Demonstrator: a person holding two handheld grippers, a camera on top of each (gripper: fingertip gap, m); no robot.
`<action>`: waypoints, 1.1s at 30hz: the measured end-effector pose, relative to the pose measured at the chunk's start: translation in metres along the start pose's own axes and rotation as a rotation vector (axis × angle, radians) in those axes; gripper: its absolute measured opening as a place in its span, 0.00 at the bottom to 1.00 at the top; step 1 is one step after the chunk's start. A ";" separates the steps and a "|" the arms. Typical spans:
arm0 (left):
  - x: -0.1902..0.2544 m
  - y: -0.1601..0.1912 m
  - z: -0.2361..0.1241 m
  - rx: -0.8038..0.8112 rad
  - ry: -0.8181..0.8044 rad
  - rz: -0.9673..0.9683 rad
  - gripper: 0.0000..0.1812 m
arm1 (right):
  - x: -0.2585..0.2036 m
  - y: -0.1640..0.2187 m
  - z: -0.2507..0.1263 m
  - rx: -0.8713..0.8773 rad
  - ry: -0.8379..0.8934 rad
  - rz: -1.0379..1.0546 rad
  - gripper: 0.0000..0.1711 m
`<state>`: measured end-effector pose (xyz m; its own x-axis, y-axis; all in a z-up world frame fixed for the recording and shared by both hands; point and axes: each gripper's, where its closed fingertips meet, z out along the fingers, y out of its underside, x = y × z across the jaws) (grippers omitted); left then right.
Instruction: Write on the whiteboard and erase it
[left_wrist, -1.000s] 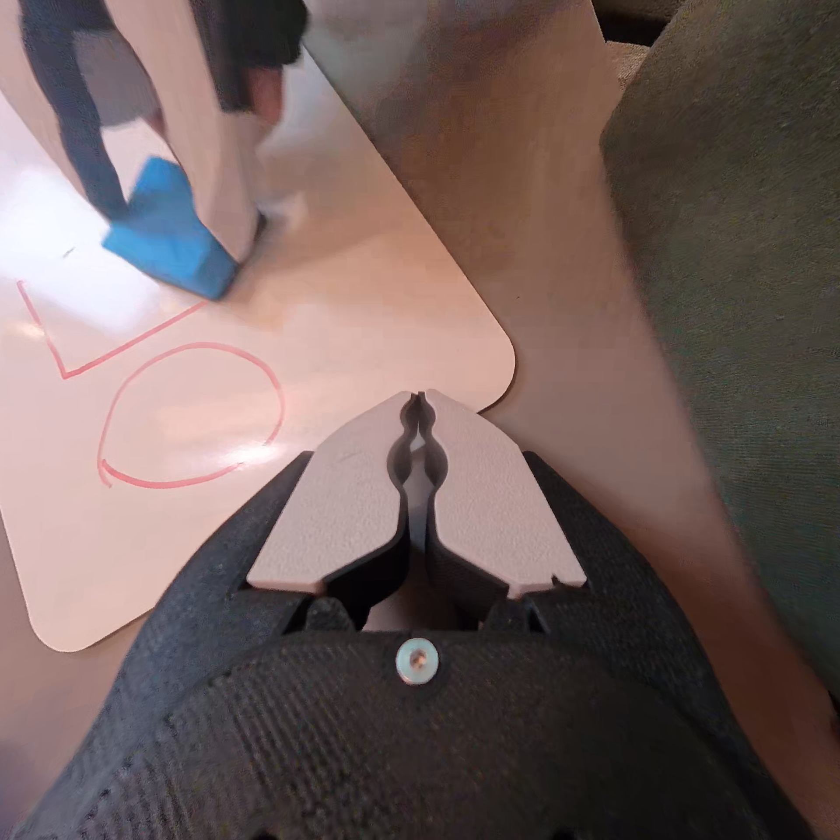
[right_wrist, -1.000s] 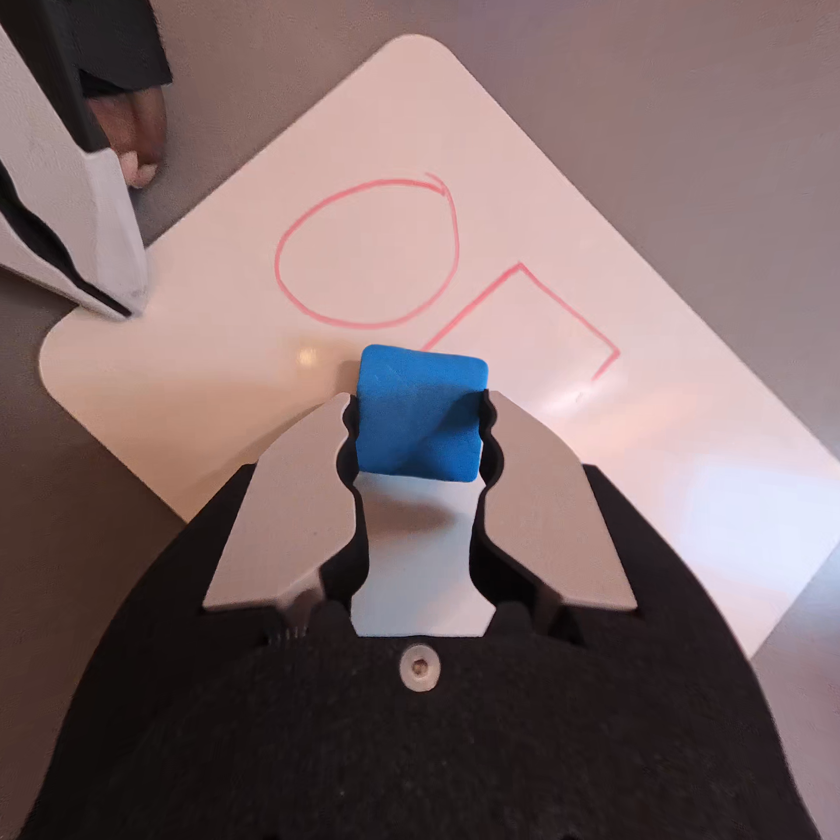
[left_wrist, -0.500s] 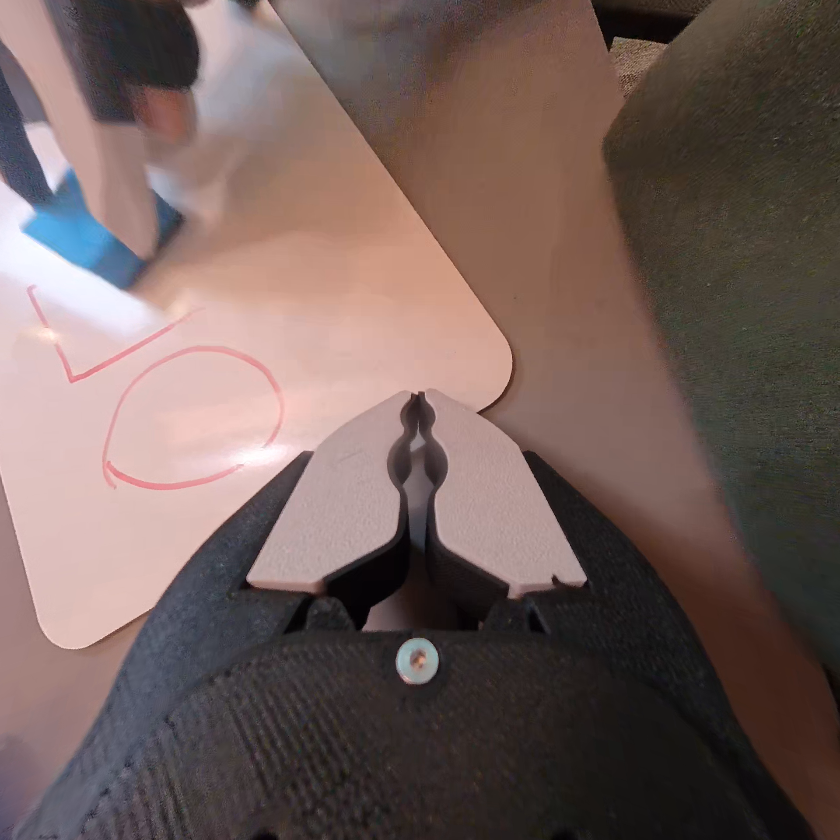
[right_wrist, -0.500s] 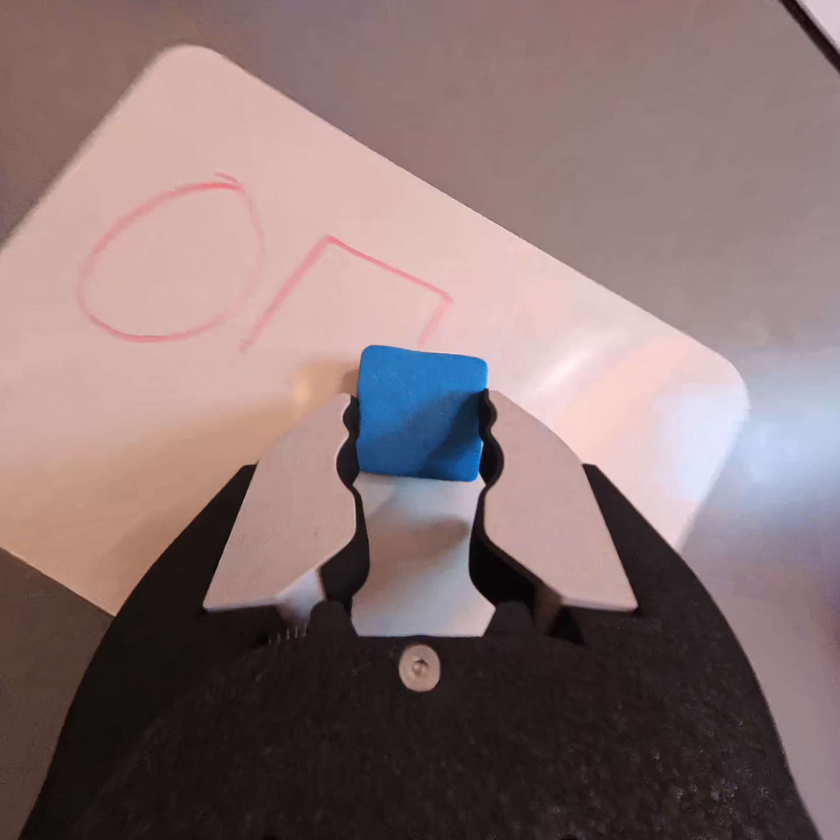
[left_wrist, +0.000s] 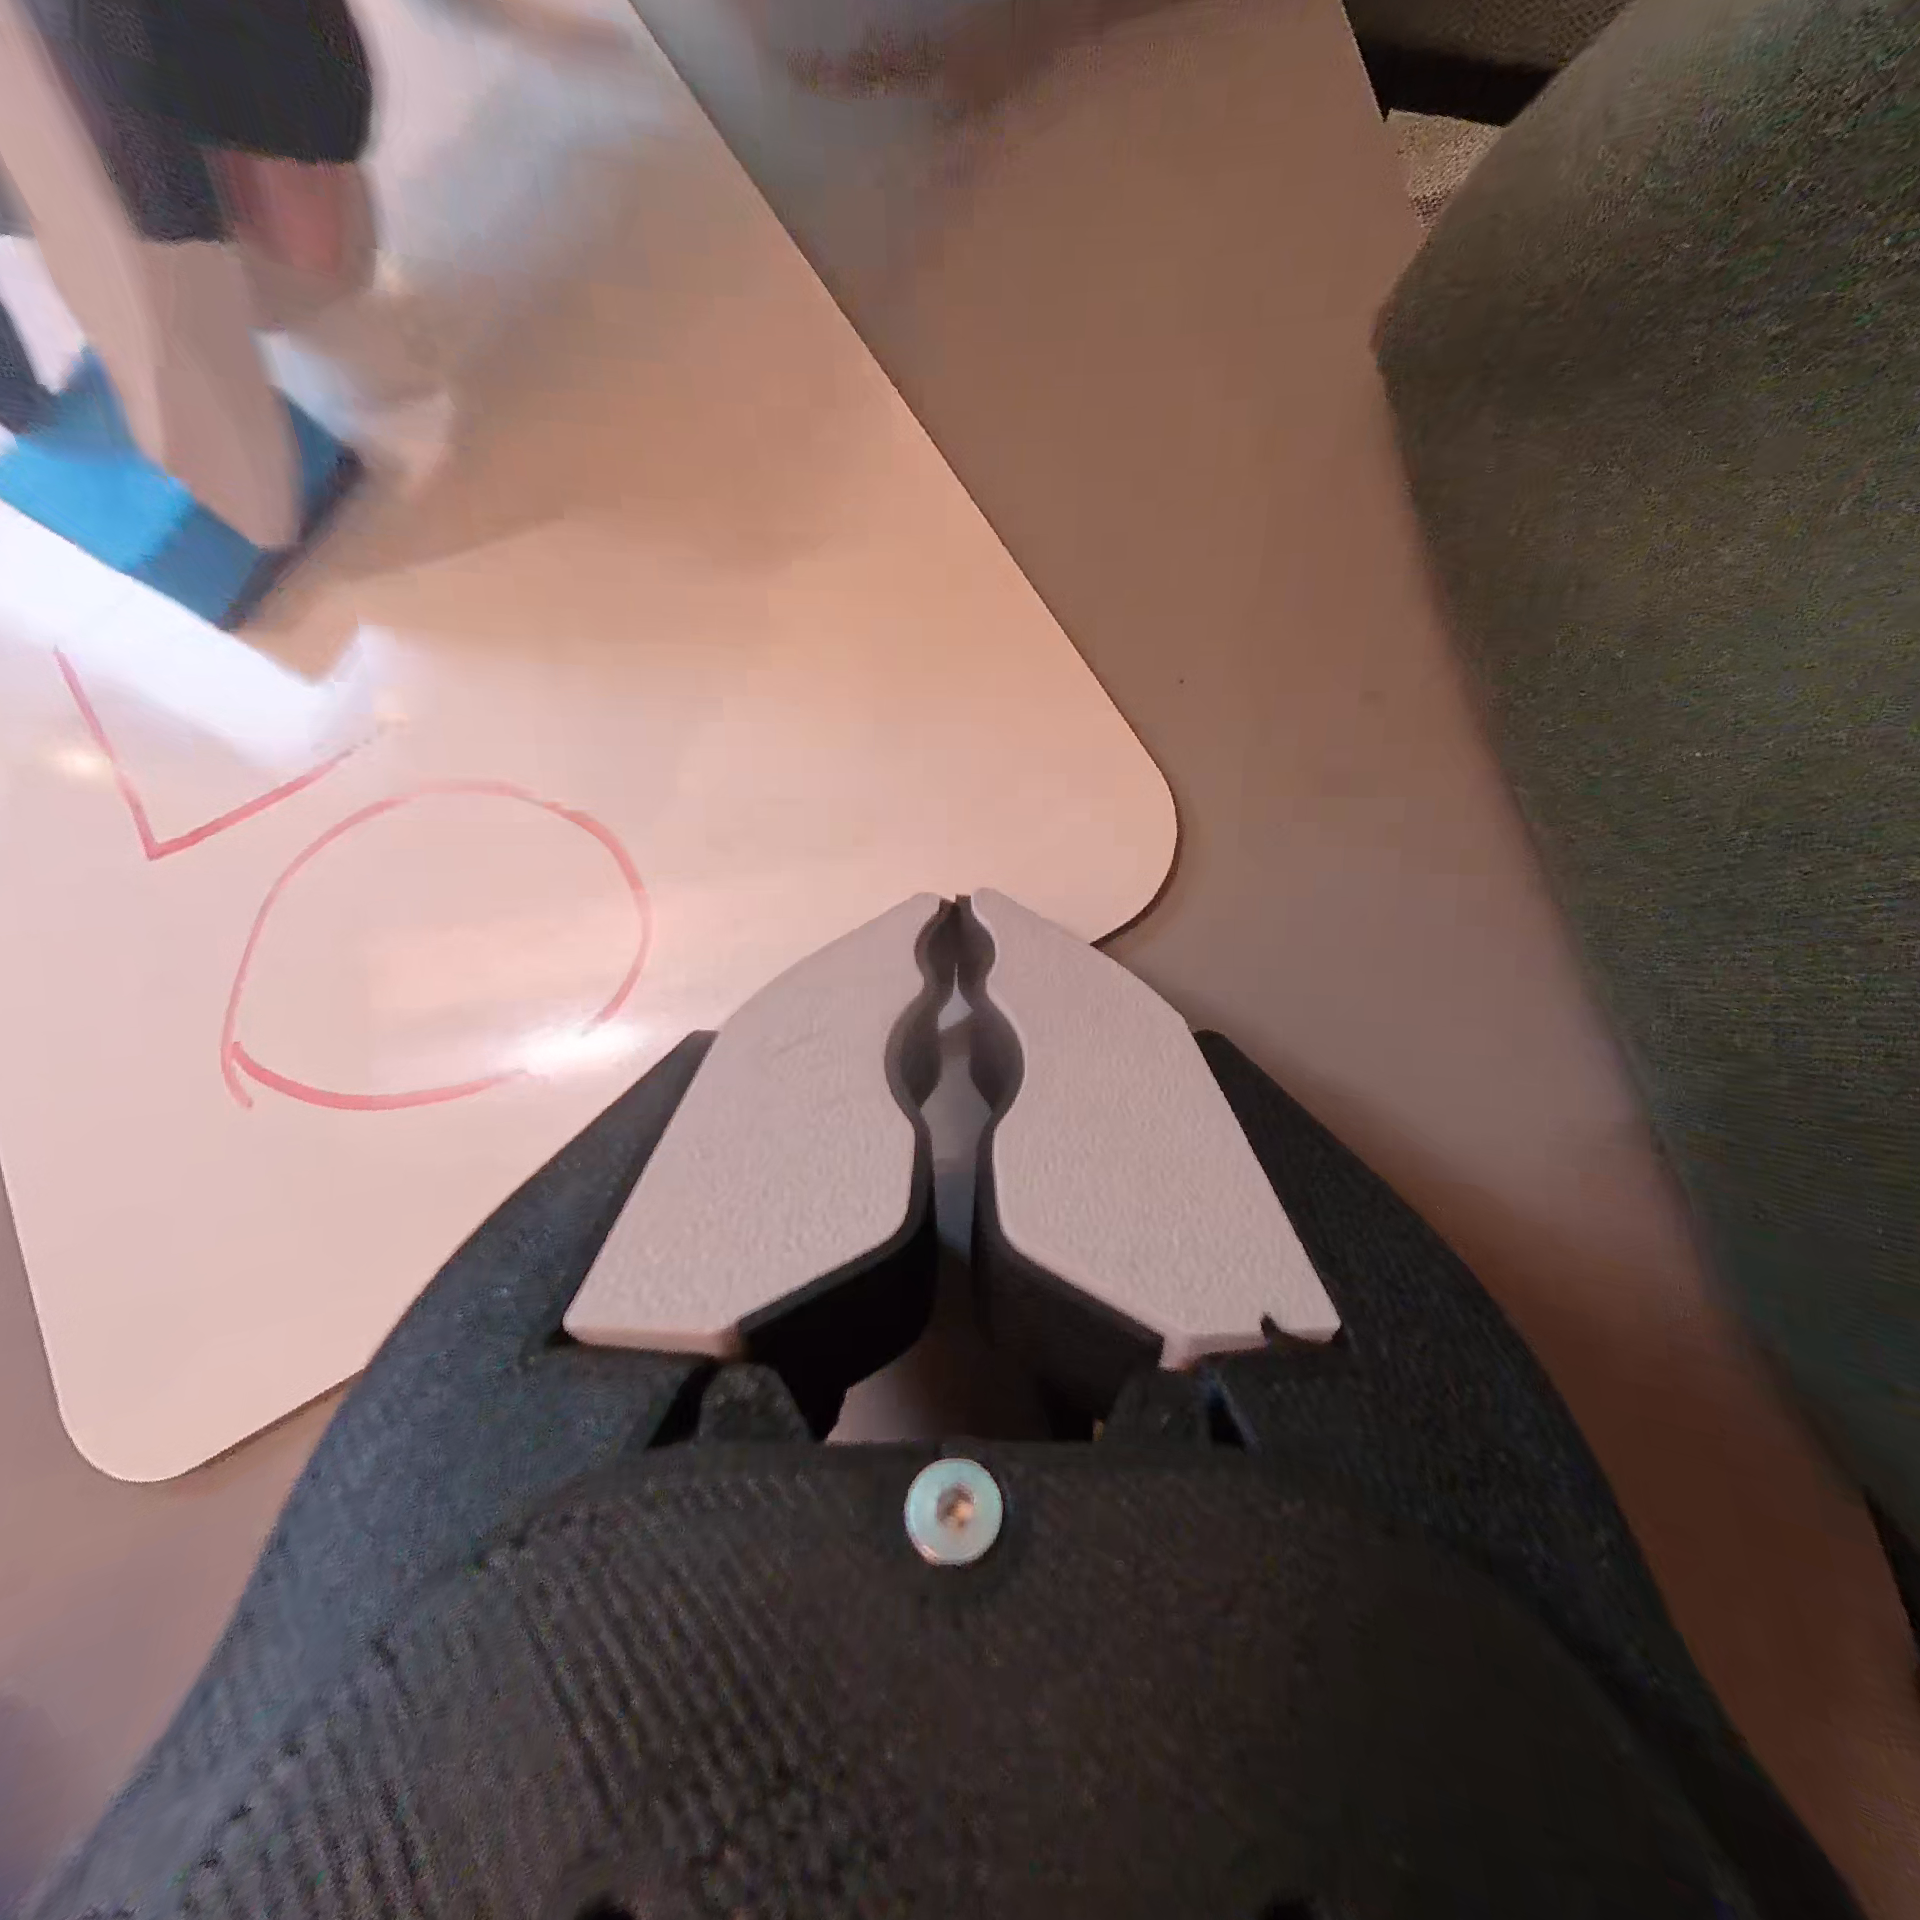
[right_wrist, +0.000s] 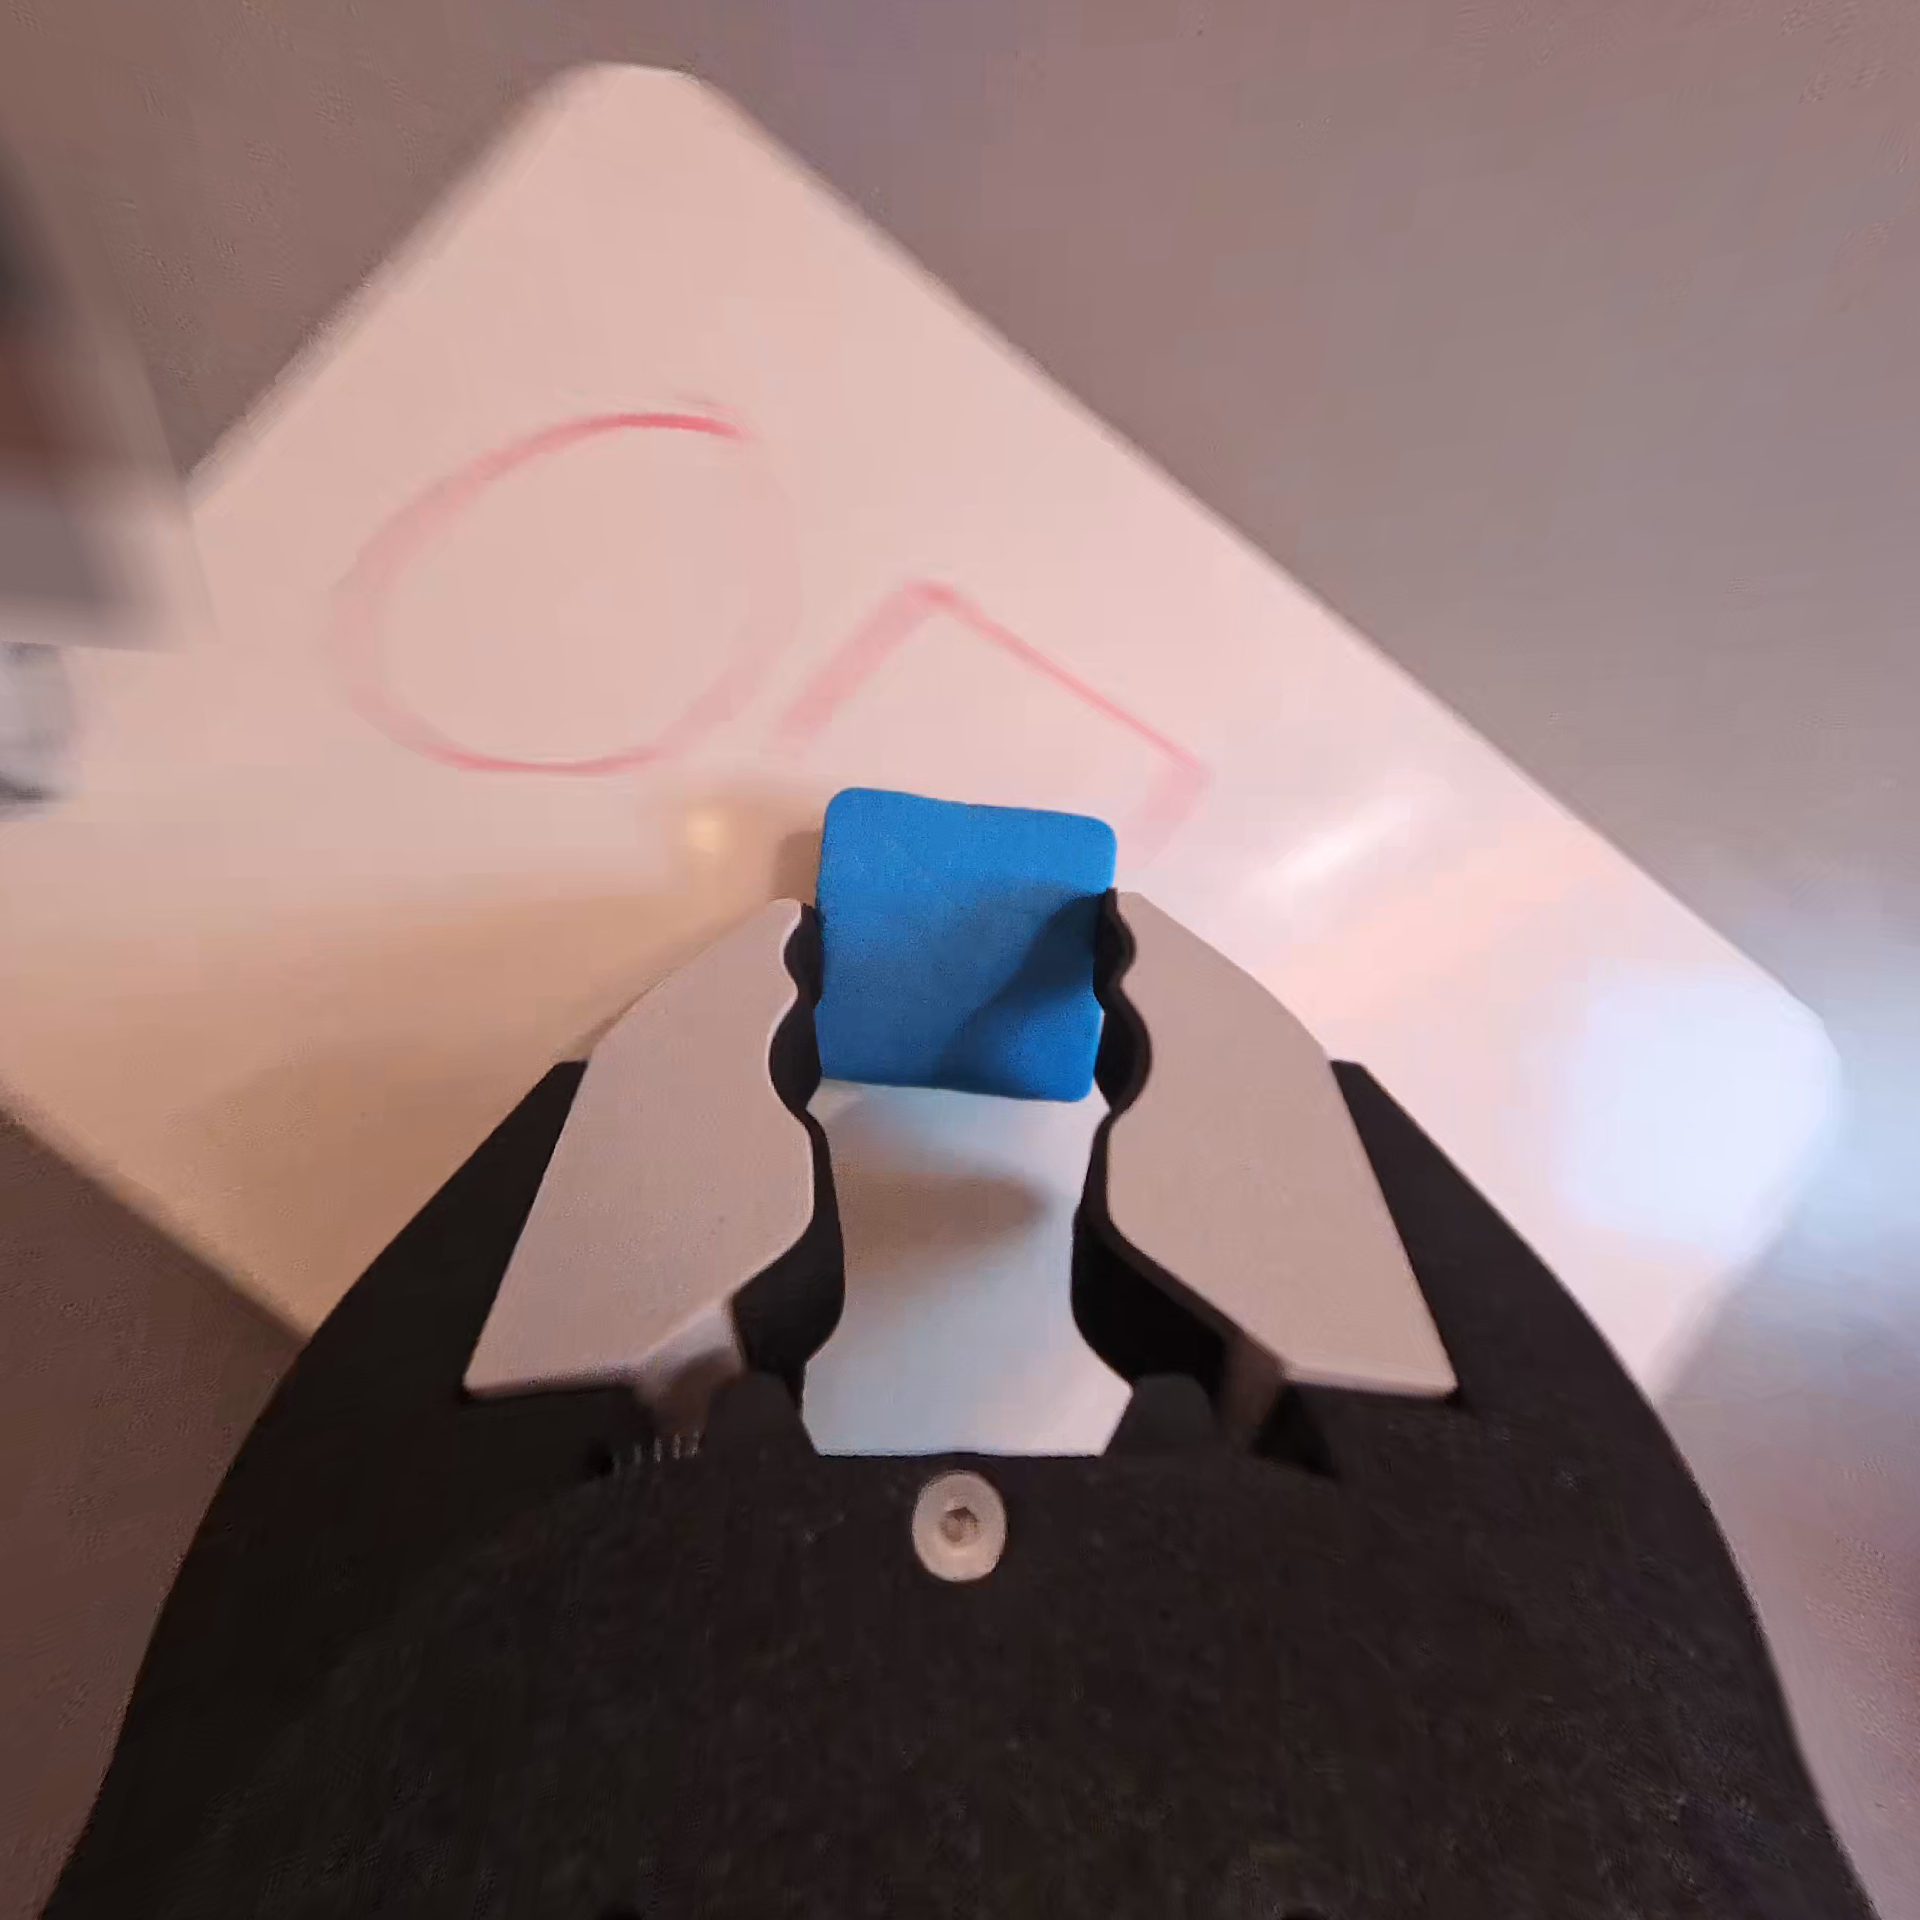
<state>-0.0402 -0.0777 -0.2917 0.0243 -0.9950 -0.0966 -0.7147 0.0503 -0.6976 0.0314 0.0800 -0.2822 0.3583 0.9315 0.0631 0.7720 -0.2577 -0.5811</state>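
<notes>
Partly smeared by motion blur, the right gripper (right_wrist: 956, 914) clamps a blue eraser (right_wrist: 961, 956) on the whiteboard (right_wrist: 1351, 935) beside a red circle (left_wrist: 436, 945) and broken square outline (right_wrist: 997, 665). Only the left wrist view shows a green cushion (left_wrist: 1714, 727) — and the left gripper (left_wrist: 958, 902), pinched closed on nothing, hovers at the board's corner.

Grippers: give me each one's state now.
Left gripper: closed, holding nothing.
Right gripper: closed on the blue eraser.
</notes>
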 end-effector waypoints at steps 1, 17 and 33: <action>0.000 0.000 0.000 0.001 0.003 -0.002 0.00 | -0.026 -0.006 0.002 -0.001 -0.050 -0.056 0.30; 0.002 -0.001 0.000 -0.006 -0.014 0.013 0.00 | -0.049 -0.050 0.032 0.030 -0.062 -0.130 0.30; -0.002 0.000 -0.001 -0.011 -0.051 0.039 0.00 | 0.026 -0.028 0.022 0.050 0.010 0.036 0.30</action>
<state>-0.0403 -0.0753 -0.2907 0.0318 -0.9867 -0.1596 -0.7237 0.0874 -0.6845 0.0070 0.1171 -0.2823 0.3910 0.9190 0.0498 0.7316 -0.2776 -0.6226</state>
